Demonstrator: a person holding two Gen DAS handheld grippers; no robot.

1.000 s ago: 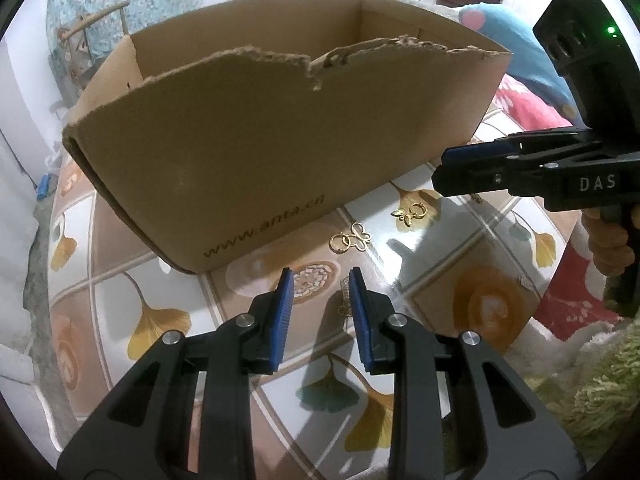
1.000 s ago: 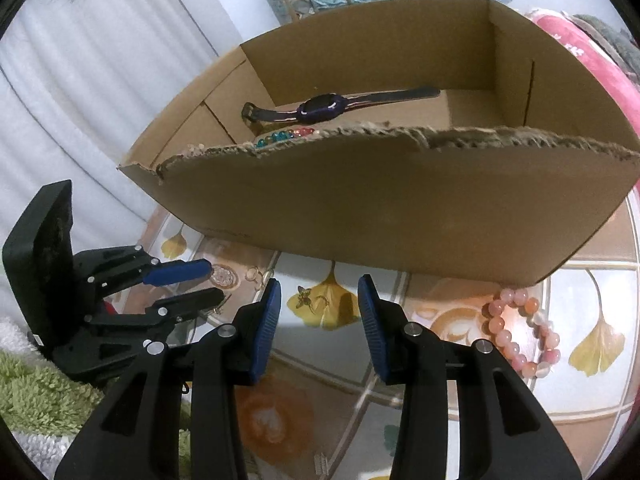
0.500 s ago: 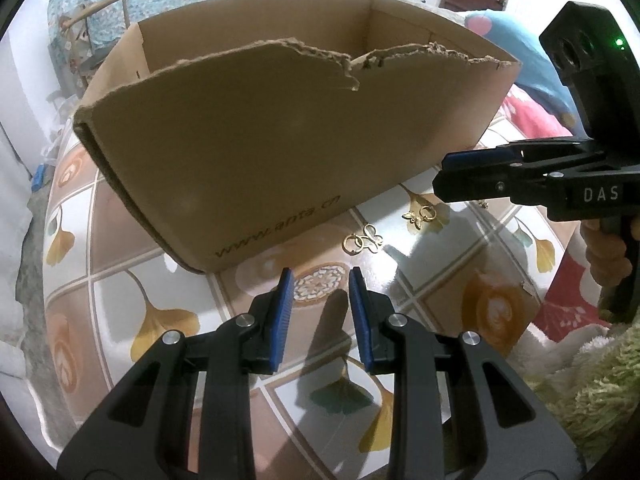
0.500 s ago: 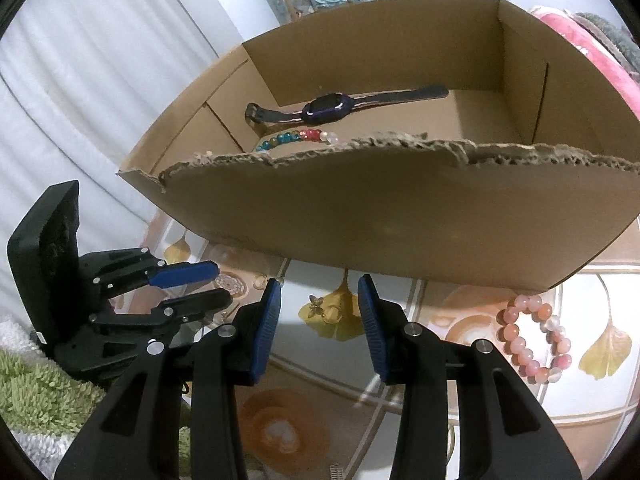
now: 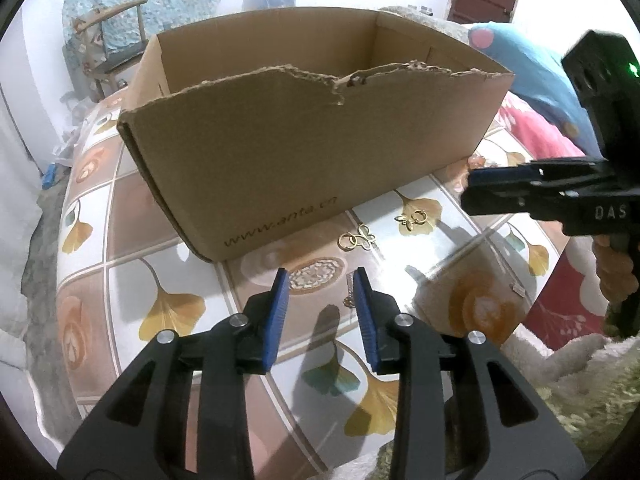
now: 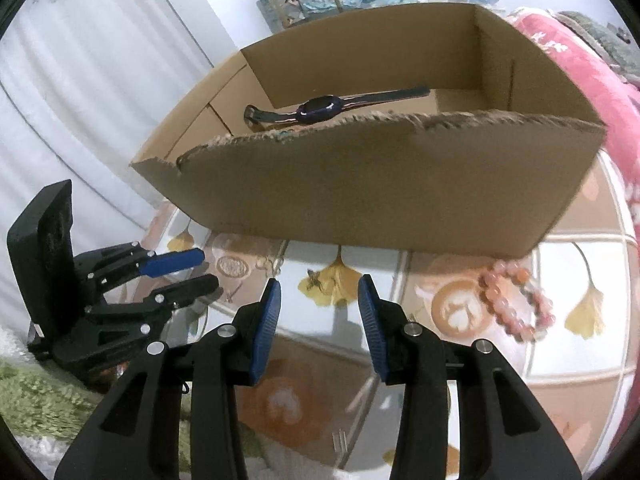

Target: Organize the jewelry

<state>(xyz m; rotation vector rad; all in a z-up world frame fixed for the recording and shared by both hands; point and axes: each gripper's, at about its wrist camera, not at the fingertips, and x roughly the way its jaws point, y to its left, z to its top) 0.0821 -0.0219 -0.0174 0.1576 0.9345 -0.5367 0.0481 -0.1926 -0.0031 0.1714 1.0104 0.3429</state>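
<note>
A torn-rimmed cardboard box [image 5: 304,152] stands on the tiled tablecloth. Inside it lies a dark wristwatch [image 6: 324,106]. In front of the box lie two gold earrings [image 5: 356,240] [image 5: 414,218] and a slim metal piece [image 5: 350,292] beside my left gripper's right finger. My left gripper [image 5: 320,280] hovers over the cloth, its jaws opening, with nothing gripped. My right gripper [image 6: 320,292] is open and empty above a gold earring [image 6: 314,278]. A pink bead bracelet [image 6: 516,300] lies to its right. Each gripper shows in the other's view: the right [image 5: 470,192], the left [image 6: 200,268].
A green shaggy rug [image 5: 592,392] borders the table's near edge. Pink and blue bedding [image 5: 532,80] lies behind the box on the right. A chair [image 5: 108,36] draped in cloth stands at the back. White curtains [image 6: 100,100] hang to the left.
My left gripper's jaws have widened a little. My right gripper has drawn back slightly from the box, and the bead string inside it is now hidden behind the rim.
</note>
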